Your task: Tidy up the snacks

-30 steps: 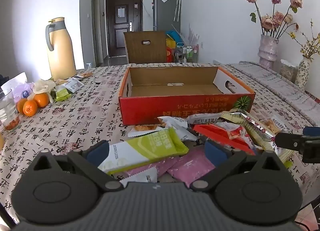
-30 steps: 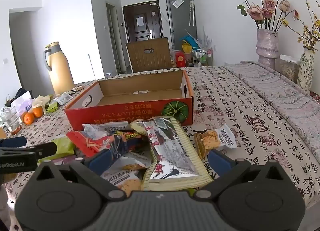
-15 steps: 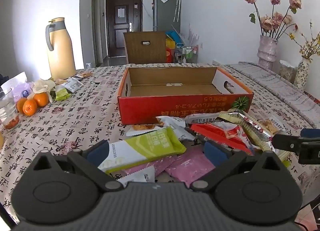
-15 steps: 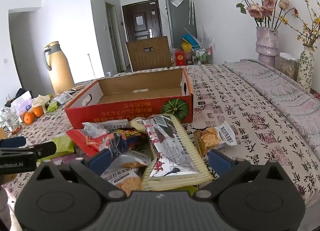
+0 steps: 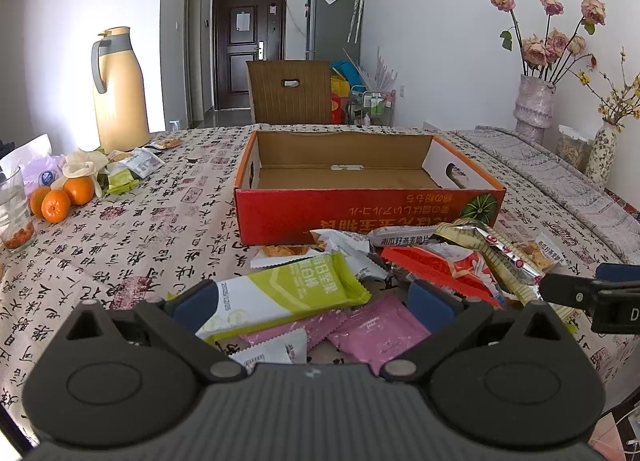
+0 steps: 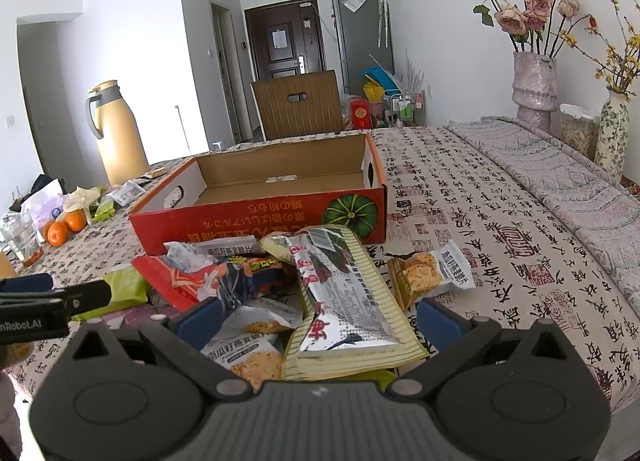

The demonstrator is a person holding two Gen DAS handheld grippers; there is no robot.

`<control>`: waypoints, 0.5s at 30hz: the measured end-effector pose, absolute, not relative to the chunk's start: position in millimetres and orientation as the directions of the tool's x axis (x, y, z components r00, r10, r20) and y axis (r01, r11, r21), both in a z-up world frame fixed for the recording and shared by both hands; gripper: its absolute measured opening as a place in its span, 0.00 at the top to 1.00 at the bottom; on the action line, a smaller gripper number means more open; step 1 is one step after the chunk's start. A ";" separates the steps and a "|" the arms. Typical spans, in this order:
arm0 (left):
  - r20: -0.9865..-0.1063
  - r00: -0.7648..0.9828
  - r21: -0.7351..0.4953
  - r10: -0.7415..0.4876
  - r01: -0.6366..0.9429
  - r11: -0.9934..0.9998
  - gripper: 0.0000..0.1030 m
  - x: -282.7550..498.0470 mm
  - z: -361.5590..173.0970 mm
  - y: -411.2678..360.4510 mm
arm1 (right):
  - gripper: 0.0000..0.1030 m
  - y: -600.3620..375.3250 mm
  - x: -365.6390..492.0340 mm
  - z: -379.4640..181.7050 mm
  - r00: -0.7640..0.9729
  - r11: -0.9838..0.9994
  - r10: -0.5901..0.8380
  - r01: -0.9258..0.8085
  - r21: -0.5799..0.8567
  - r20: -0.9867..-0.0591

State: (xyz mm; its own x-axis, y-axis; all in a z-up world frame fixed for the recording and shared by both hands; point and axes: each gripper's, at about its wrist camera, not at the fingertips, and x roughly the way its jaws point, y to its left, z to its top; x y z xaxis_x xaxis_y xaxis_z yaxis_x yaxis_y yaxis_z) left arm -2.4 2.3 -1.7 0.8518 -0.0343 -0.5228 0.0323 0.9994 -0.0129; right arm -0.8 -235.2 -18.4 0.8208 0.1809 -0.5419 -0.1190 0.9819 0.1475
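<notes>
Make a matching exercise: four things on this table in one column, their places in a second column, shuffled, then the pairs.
Things:
1. green bar wrapper
2. oranges
3. cardboard box
4. biscuit packet

Places:
A. alone, right of the snack pile
B. far left, beside a glass
C. between the left gripper's open fingers
D. behind the pile

Pairs: 1-C, 2-B, 3-D, 4-A

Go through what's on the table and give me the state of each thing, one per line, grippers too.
Cardboard box: open, no snacks inside.
Snack pile: loose on the tablecloth before the box.
Green bar: lying flat, ungripped.
Long silver packet: lying flat, sealed.
Left gripper: open over the green bar.
Right gripper: open over the silver packet.
Thermos jug: upright, lid on.
Glass: upright, nearly empty.
</notes>
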 end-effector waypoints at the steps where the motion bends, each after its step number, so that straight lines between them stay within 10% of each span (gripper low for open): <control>1: -0.522 0.852 -0.013 -0.035 0.032 0.999 0.00 -2.5 -1.7 2.5 | 0.00 -234.4 -1.0 -18.0 0.820 0.982 0.181 -0.119 0.147 -0.542; 15: -0.523 0.852 -0.014 -0.036 0.033 0.999 0.00 -2.1 -2.1 2.0 | 0.00 -234.5 -0.9 -17.4 0.820 0.982 0.181 -0.119 0.148 -0.544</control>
State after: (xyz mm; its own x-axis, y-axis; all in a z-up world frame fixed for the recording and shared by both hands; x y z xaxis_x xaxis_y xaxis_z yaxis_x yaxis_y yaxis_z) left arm -2.1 2.0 -2.1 0.8517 -0.0355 -0.5228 0.0329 0.9994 -0.0143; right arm -0.9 -234.5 -17.4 0.8196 0.1812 -0.5436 -0.1191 0.9818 0.1477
